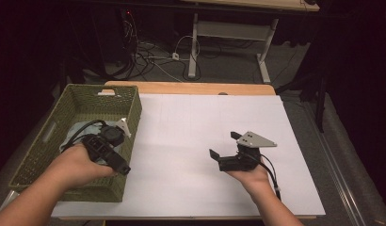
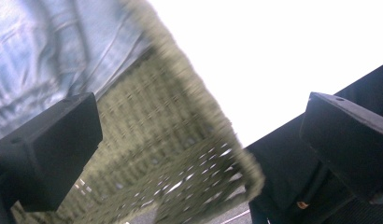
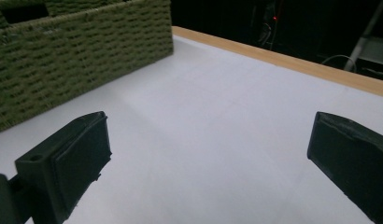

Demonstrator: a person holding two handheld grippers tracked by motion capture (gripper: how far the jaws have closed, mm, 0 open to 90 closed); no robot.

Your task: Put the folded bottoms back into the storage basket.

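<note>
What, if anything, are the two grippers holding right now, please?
Nothing. The left gripper hangs open over the basket and its blue cloth; the right gripper is open above the white sheet.

White table cover (image 1: pixel 191 141) — floor cables (image 1: pixel 148 56)

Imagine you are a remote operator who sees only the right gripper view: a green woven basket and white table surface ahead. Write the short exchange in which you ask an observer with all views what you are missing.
Operator: Is anything inside the green woven basket?
Observer: Yes, a light blue denim-like cloth lies in it.
Operator: Where is the left gripper?
Observer: Over the basket's near right part, above the cloth, with its jaws wide apart and holding nothing.
Operator: And where does my right gripper sit on the table?
Observer: Over the white table surface, right of centre, well apart from the basket, with its jaws open.
</note>
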